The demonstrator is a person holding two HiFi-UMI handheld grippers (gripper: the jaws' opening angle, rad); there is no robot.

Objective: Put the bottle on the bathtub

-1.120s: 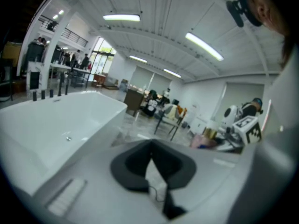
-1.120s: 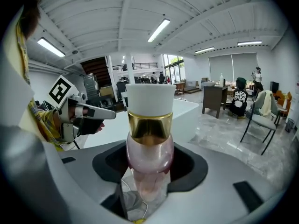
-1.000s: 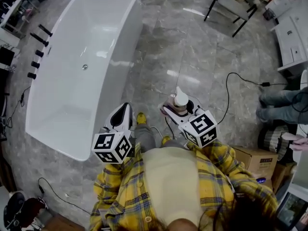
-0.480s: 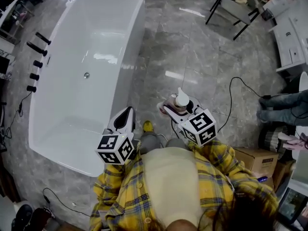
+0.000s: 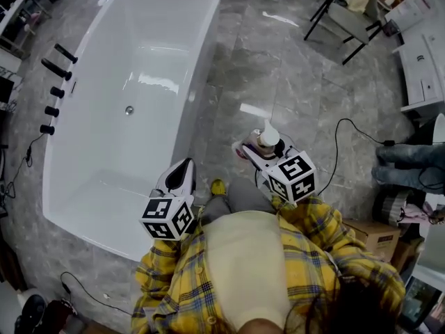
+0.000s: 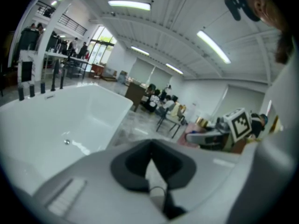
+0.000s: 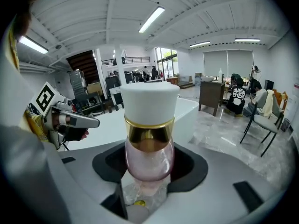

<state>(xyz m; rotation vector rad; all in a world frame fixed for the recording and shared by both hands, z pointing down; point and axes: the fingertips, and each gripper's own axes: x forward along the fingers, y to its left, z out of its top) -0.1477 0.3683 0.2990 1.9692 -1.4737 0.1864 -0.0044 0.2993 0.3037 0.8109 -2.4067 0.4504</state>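
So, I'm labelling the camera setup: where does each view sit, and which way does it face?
Head view: on the person's head, looking steeply down at the bathtub and floor; the plaid shirt, left hand-held gripper and right hand-held gripper show.
Left gripper view: on the left hand-held gripper, looking along its shut, empty jaws over the bathtub.
Right gripper view: on the right hand-held gripper, looking along jaws shut on the bottle.
Shared: each gripper view shows the bathtub and the other hand-held gripper.

Before you, the grey marbled stone floor [image 5: 278, 82] carries a white rectangular freestanding bathtub [image 5: 139, 138], a black cable [image 5: 336, 155] and a brown cardboard box [image 5: 375, 235].
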